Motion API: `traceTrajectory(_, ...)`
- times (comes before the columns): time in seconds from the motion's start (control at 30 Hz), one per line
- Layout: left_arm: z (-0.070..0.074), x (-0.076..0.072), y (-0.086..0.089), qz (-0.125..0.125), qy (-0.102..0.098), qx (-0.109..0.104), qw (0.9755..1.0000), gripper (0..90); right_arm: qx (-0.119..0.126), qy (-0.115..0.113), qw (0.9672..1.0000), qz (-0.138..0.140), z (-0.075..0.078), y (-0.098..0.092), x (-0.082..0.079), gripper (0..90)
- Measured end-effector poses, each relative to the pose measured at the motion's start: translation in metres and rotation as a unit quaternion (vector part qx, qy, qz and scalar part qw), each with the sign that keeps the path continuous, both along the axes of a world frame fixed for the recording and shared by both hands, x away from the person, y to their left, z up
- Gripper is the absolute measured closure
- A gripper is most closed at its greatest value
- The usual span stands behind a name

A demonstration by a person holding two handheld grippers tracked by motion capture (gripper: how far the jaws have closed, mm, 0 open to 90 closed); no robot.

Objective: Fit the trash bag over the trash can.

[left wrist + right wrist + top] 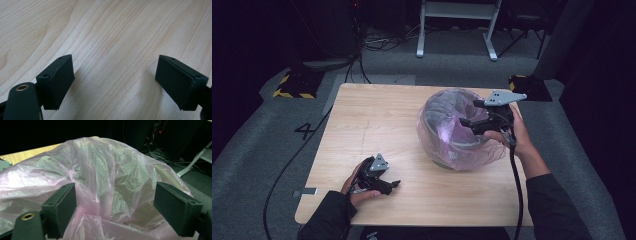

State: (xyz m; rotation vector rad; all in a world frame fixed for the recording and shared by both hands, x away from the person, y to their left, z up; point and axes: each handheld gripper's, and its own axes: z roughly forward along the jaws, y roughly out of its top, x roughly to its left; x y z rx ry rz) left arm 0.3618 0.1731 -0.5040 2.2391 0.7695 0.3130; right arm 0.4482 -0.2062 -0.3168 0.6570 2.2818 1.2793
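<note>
So the left gripper is basically just parked low over the table, looking along its own two black jaws. They're standing wide apart with bare light wood grain between them, not clamped on anything. One pad sits at lower left, the other at lower right, each with small screw holes along its top edge. There's a rounded black part with a brass-coloured ring in the bottom left corner. Soft shadows fall beside both pads.

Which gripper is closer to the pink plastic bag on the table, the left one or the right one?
The right gripper. It reaches into the pink plastic bag from its right side, jaws open around the film. The left gripper rests on the table, open, apart from the bag.
</note>
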Motion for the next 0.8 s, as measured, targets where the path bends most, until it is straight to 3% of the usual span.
traceTrajectory(0.2, 0.0, 0.0, 0.0, 0.0, 0.0, 0.0, 1.0, 15.0, -0.001, -0.002, 1.0, 0.002, 0.001, -0.002, -0.004, 18.0)
traceTrajectory(0.37, 0.0, 0.0, 0.0, 0.0, 0.0, 0.0, 1.0, 15.0, 0.014, 0.008, 0.9998, 0.01, 0.003, -0.006, -0.007, 17.6)
traceTrajectory(0.8, 0.0, 0.0, 0.0, 0.0, 0.0, 0.0, 1.0, 15.0, -0.002, 0.003, 1.0, 0.009, 0.005, -0.015, -0.017, 17.6)
